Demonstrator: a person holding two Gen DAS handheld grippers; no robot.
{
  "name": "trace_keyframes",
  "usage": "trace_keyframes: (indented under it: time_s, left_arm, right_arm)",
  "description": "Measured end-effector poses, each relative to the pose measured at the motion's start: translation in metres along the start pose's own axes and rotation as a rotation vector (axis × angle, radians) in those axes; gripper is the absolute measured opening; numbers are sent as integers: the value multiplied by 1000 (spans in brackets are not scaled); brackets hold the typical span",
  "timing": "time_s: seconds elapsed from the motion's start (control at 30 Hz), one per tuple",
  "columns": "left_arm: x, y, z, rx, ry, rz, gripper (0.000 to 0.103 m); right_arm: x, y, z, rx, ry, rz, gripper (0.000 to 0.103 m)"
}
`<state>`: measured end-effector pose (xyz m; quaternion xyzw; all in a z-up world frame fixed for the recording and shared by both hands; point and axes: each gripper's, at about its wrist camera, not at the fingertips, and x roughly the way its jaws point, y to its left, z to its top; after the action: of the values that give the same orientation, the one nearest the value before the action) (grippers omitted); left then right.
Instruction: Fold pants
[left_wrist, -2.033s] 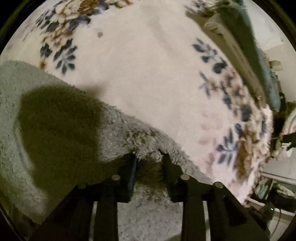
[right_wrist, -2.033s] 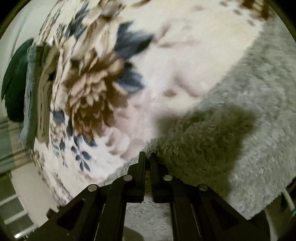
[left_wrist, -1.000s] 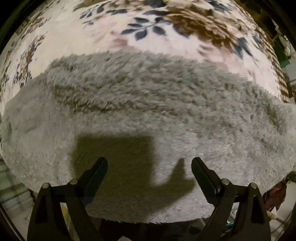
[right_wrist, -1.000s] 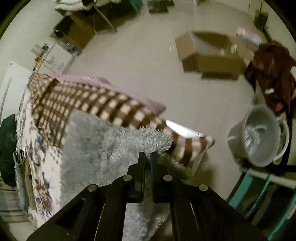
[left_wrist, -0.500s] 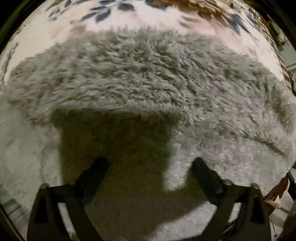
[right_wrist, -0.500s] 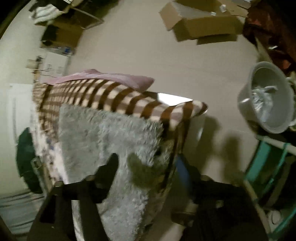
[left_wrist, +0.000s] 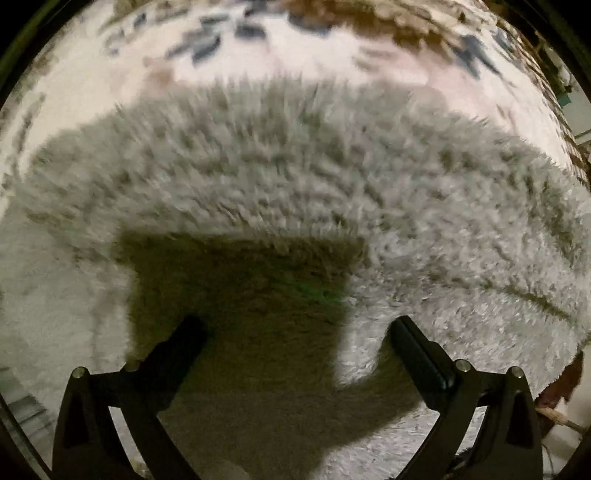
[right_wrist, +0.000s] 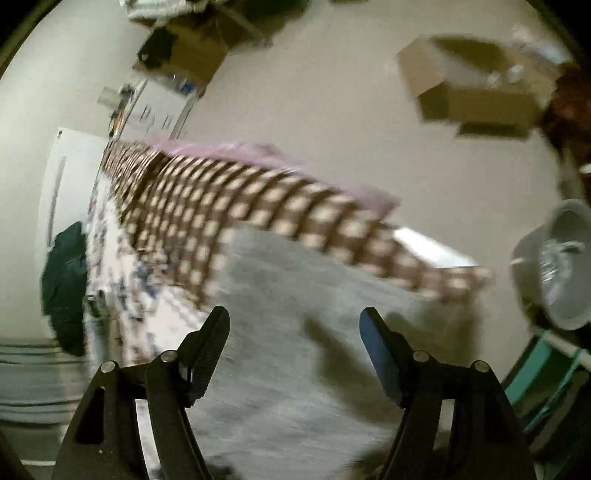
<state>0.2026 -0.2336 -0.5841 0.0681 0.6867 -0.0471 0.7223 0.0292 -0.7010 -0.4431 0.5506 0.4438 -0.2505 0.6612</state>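
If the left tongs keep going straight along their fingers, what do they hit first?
Most likely the fuzzy grey pants: the left tongs stand open right over them, nothing between the fingers and the pile. Their shadow falls directly ahead, though exact depth is unclear.

Floral blanket (left_wrist: 332, 55), cream w/ blue and brown blooms, fills the 12 o'clock arc of the left wrist view, blurred. Right wrist view: brown-and-cream checked cover (right_wrist: 280, 206) runs from 10 toward 3 o'clock, w/ a pink sheet (right_wrist: 236, 151) along its far edge. Open cardboard box (right_wrist: 476, 85) on the pale floor (right_wrist: 332, 92) at 1 o'clock. Grey-white basin (right_wrist: 561, 258) at 3 o'clock, something shiny inside, too blurred to tell. Dark green cloth (right_wrist: 62, 280) at 9 o'clock. Teal frame (right_wrist: 535, 373) at 4 o'clock. Clutter at 11 o'clock, unclear.
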Motion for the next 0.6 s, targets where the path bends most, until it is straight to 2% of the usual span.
trace_keyframes:
  time_s: [0.07,0.1,0.13,0.17,0.2,0.33,0.5,0.57,0.6]
  left_arm:
    - [-14,-6,1,11,-50,24,103]
    - [-21,-10,2,19,-77,35,103]
    - [-28,-14,4,25,-103,35,103]
    - [-32,-17,5,31,-119,37,103]
    - [-35,-23,6,44,-137,39,103]
    - [-29,-34,10,71,-132,38,103]
    - [-26,-35,17,40,-112,12,103]
    - [-32,-36,24,39,-116,-5,103]
    - [-42,-37,29,48,-125,-21,103]
  right_arm:
    - [28,18,18,29,85,-1,75]
    - [42,25,25,36,130,-15,65]
    - [53,33,29,44,152,-43,31]
    - [58,40,30,38,153,-74,9]
    - [59,48,31,26,134,-109,4]
    - [50,69,34,-6,32,-125,3]
    - [65,67,43,-8,65,-105,5]
    - [67,59,42,-28,114,-58,16]
    - [61,55,39,-26,115,-5,34]
